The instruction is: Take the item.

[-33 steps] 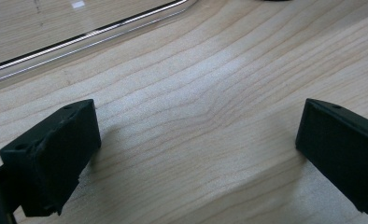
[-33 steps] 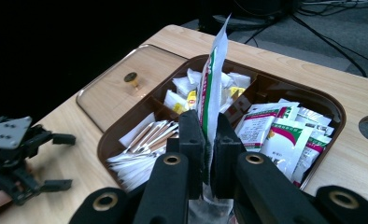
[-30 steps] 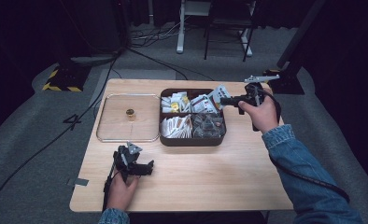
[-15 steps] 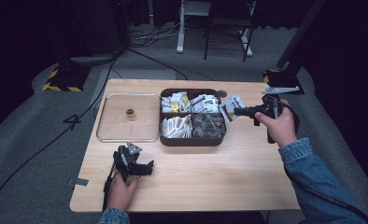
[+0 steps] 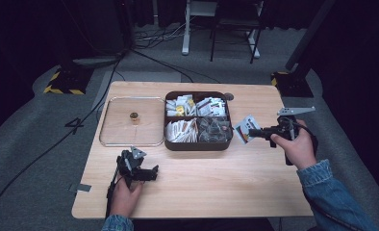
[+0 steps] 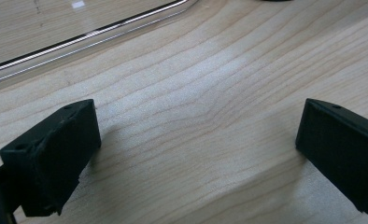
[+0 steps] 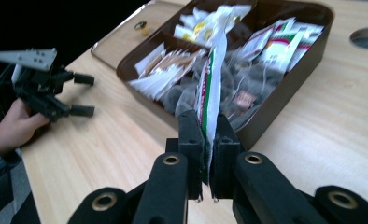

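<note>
We see the right gripper (image 7: 209, 154) pinching a flat tea packet (image 7: 212, 79) tight between its jaws, just beside the brown box (image 5: 197, 144) of packets. The left gripper (image 5: 142, 168) rests on the wooden table (image 5: 216, 183), jaws wide open, holding nothing.

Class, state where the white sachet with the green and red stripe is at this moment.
The white sachet with the green and red stripe is clamped in the right gripper, in the high view just right of the dark brown compartment tray, above the wooden table.
</note>
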### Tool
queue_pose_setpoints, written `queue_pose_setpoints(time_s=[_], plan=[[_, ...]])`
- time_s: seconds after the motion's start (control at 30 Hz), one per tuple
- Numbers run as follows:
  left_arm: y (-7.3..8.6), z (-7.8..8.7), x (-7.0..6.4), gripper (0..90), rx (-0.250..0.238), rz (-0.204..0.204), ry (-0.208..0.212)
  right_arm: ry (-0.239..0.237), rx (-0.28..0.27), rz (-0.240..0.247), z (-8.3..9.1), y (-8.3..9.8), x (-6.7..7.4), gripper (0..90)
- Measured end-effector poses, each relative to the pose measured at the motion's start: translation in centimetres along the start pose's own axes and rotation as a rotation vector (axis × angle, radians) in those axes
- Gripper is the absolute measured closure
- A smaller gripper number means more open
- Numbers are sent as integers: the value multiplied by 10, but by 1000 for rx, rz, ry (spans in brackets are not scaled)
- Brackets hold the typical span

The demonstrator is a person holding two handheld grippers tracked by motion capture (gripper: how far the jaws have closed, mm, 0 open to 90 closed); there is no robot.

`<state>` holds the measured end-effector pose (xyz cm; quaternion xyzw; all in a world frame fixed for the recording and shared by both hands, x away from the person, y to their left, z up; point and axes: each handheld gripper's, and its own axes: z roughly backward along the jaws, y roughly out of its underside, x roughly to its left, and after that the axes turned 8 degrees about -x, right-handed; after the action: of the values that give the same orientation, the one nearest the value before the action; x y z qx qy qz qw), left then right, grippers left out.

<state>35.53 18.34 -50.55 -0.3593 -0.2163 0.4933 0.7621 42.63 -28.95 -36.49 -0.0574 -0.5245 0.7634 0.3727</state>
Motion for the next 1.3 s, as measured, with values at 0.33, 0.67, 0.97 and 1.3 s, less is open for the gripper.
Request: queue_pose_setpoints(time_s=[0.33, 0.67, 0.97, 1.3], plan=[[0, 0, 0, 3, 0, 0, 0, -27, 75, 1, -5, 32, 13, 863], [0, 0, 0, 3, 0, 0, 0, -42, 153, -13, -22, 59, 18, 863], [0, 0, 0, 3, 0, 0, 0, -61, 215, -25, -39, 79, 20, 863], [0, 0, 0, 3, 0, 0, 0, -72, 271, -39, -51, 90, 22, 862]])
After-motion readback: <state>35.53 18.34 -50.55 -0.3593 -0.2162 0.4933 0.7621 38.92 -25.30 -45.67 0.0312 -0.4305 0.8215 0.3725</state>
